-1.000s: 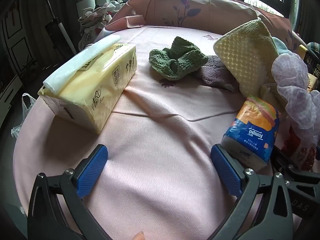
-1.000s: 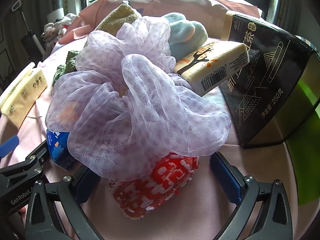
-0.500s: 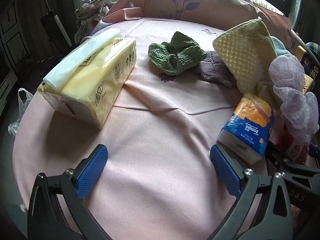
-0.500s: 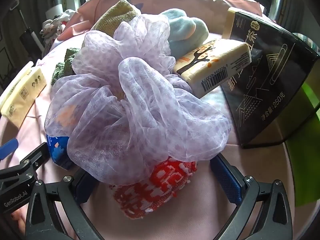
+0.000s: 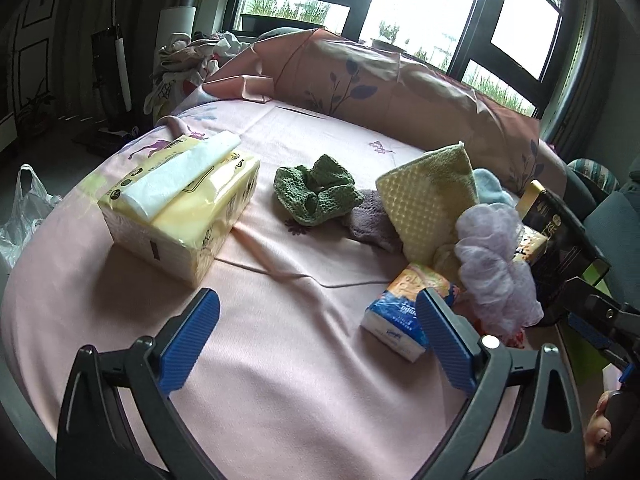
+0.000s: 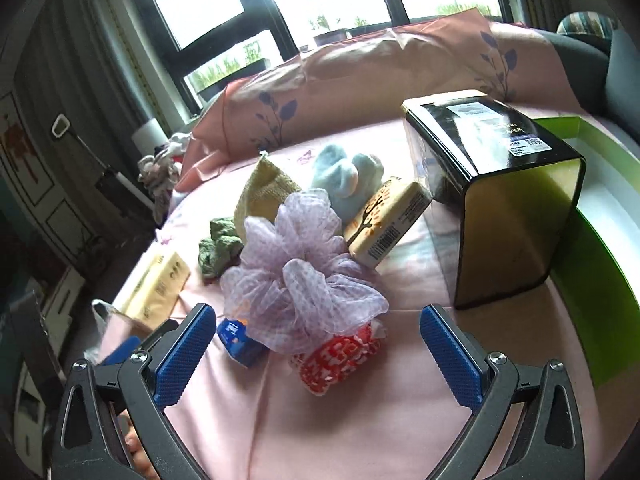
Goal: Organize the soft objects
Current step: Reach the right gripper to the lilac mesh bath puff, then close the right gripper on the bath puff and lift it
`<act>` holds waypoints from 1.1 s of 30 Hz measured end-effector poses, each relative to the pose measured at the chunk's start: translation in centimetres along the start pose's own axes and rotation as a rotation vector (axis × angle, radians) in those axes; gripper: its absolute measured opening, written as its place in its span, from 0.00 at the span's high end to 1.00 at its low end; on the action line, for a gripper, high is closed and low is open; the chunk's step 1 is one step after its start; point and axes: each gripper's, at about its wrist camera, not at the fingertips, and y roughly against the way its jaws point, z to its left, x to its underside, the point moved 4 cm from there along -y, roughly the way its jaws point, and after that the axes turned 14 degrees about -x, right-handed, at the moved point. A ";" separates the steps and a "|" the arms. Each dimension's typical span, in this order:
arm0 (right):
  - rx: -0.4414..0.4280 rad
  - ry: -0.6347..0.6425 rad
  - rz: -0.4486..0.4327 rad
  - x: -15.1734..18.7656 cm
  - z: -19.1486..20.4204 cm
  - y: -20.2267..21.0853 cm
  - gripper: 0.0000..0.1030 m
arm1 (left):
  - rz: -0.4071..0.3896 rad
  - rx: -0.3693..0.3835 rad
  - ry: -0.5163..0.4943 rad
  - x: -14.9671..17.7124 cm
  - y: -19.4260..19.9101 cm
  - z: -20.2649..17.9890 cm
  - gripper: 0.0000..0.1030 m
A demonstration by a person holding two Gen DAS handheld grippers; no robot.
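A pink-sheeted bed (image 5: pixel 280 360) carries the clutter. Both the left gripper (image 5: pixel 318 336) and right gripper (image 6: pixel 316 354) gape wide, empty. The lilac mesh pouf (image 6: pixel 304 276) lies atop what looks like a red-and-white cloth (image 6: pixel 340 358).

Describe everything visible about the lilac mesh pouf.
The lilac mesh pouf is a ruffled ball of sheer, gathered netting, fluffed into several lobes. It sits on the pink bedcover, on top of a red-and-white knitted cloth, against a small blue tissue pack and a yellow soap-like box. Nothing grips it; the right tongs stand open before it.
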 end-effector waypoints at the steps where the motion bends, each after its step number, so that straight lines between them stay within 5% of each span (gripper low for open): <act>1: -0.012 -0.005 0.005 -0.5 0.4 -0.6 0.07 | 0.008 0.024 0.012 -0.1 0.1 0.2 0.06; 4: -0.039 0.002 0.031 -1.9 1.5 -1.0 0.11 | 0.035 0.064 0.023 -0.2 -0.3 0.5 0.09; 9: 0.039 0.015 0.097 -4.1 1.5 -3.3 0.24 | 0.016 0.056 -0.017 0.1 0.1 -0.1 0.16; 13: 0.059 -0.072 0.156 -2.5 -1.0 -5.6 0.33 | -0.006 0.043 -0.041 0.2 0.8 -0.3 0.17; 16: 0.041 -0.124 0.203 -1.0 -2.2 -6.5 0.51 | -0.015 0.043 -0.043 0.1 1.0 -0.5 0.17; 18: 0.022 -0.113 0.203 -0.8 -2.0 -6.6 0.76 | -0.024 0.044 -0.026 -0.1 1.2 -0.2 0.17; 22: -0.093 -0.097 0.171 -1.1 -0.3 -5.3 0.90 | -0.028 0.052 0.022 -0.3 1.4 0.4 0.17; 27: -0.312 -0.085 0.175 -0.4 3.3 -3.7 0.91 | -0.014 0.094 0.140 -0.8 1.6 2.8 0.17; 33: -0.403 0.028 0.308 2.4 7.6 -4.4 0.91 | 0.066 0.160 0.298 -0.8 1.1 6.0 0.18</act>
